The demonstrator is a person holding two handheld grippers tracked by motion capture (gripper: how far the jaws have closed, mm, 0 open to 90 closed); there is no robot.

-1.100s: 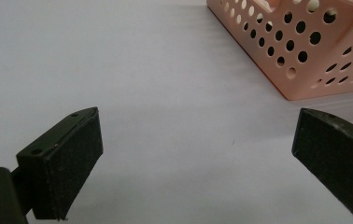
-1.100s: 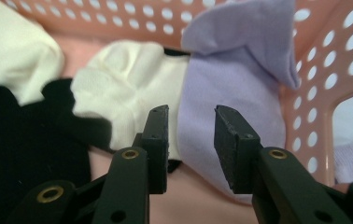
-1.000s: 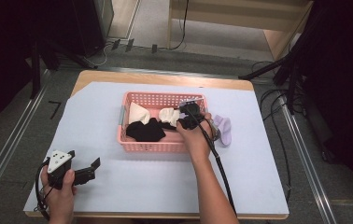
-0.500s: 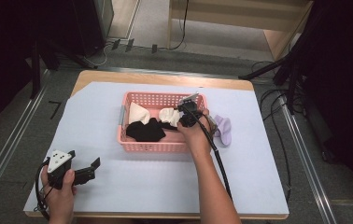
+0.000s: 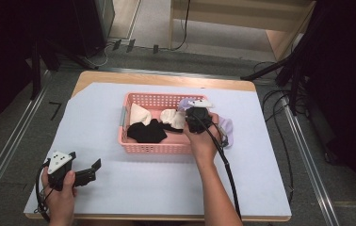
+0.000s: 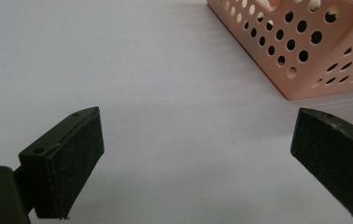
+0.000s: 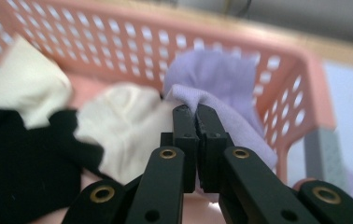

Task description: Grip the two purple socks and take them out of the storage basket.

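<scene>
Bench [image 5: 119, 197] with pink basket [image 5: 157, 147] at centre, holding cream and black cloths. Lilac sock [image 7: 221, 88] is draped over the basket's right wall — part inside, the rest trailing out onto the bench beyond. Right gripper [image 7: 196, 116] has its jaws clamped on the sock's inner fold, directly ahead of them. Left gripper [image 5: 84, 170] rests well apart at the near left, jaws wide apart, empty.

floor [image 5: 148, 28]: grey | wooden shelf [image 5: 242, 19] behind | surroundings dark
</scene>
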